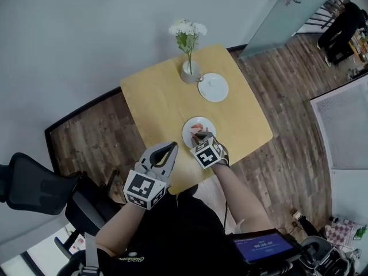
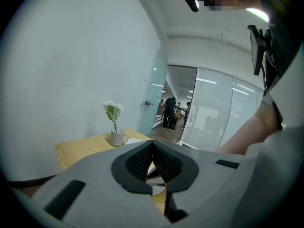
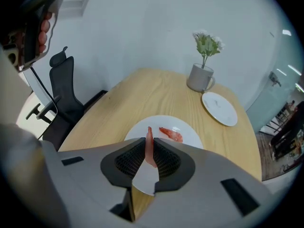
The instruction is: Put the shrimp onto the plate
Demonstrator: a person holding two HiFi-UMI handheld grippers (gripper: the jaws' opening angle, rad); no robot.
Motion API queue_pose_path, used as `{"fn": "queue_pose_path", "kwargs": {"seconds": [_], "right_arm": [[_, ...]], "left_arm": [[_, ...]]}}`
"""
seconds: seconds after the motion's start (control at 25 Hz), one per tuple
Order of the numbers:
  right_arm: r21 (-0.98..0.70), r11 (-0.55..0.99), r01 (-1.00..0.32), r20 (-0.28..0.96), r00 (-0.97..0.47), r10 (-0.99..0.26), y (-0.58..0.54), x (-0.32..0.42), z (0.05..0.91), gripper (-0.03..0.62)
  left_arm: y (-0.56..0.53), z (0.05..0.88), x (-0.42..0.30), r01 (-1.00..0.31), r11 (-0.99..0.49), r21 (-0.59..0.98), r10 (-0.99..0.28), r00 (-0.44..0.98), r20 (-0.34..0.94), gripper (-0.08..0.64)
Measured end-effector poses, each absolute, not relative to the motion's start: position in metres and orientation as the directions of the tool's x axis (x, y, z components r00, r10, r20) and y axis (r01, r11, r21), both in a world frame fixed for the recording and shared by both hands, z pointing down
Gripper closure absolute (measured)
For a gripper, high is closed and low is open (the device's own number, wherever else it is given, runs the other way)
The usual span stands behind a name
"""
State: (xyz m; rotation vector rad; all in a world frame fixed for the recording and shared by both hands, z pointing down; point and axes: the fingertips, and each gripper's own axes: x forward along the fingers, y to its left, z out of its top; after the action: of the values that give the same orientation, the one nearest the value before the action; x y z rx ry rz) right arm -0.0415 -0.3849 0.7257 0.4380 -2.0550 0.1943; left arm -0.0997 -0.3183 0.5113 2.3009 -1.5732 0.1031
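**Pale wooden counter, one shrimp pinched above the plate**

Plank flooring point(image 1: 92, 131) is surrounding a square counter point(image 1: 155, 102) that is standing against a grey wall. At far left a black office chair point(image 1: 34, 184) is sitting beside it. The left tongs point(image 1: 171, 147) are hovering over the counter's near edge with their tips pressing together on nothing. Just to their right, the right tongs point(image 1: 198, 135) are pointing steeply down over a white plate point(image 1: 207, 124), clamping a pink shrimp point(image 3: 149, 147) that is standing on end between the ridged pads. A second shrimp point(image 3: 171, 134) is lying flat on that plate. Further back, a mug point(image 1: 190, 71) is holding white flowers point(image 1: 187, 29), touching or just beside an empty plate point(image 1: 213, 87). At far right a glass door point(image 1: 287, 13) is standing.
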Motion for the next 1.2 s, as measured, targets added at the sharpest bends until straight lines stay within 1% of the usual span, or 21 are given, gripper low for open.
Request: {"fn": "queue_pose_path", "kwargs": {"seconds": [0.44,0.84,1.08,1.2], "right_arm": [[0.062,0.94,-0.335,0.902,-0.384,-0.197,-0.379,-0.037,0.748,0.538],[0.11,0.938,-0.33,0.902,-0.363,-0.234,-0.382,-0.039,0.75,0.528],[0.111,0.932,-0.346,0.892,-0.379,-0.247,-0.383,-0.039,0.746,0.471],[0.106,0.921,-0.375,0.872,-0.411,-0.267,-0.384,-0.041,0.735,0.459]], "left_arm": [[-0.316,0.515,-0.109,-0.921,-0.303,0.243,-0.893,0.364,0.265,0.56],[-0.309,0.514,-0.12,-0.928,-0.287,0.237,-0.899,0.346,0.267,0.56],[-0.305,0.514,-0.123,-0.929,-0.283,0.238,-0.902,0.342,0.263,0.56],[-0.305,0.514,-0.122,-0.928,-0.289,0.236,-0.901,0.347,0.261,0.56]]}}
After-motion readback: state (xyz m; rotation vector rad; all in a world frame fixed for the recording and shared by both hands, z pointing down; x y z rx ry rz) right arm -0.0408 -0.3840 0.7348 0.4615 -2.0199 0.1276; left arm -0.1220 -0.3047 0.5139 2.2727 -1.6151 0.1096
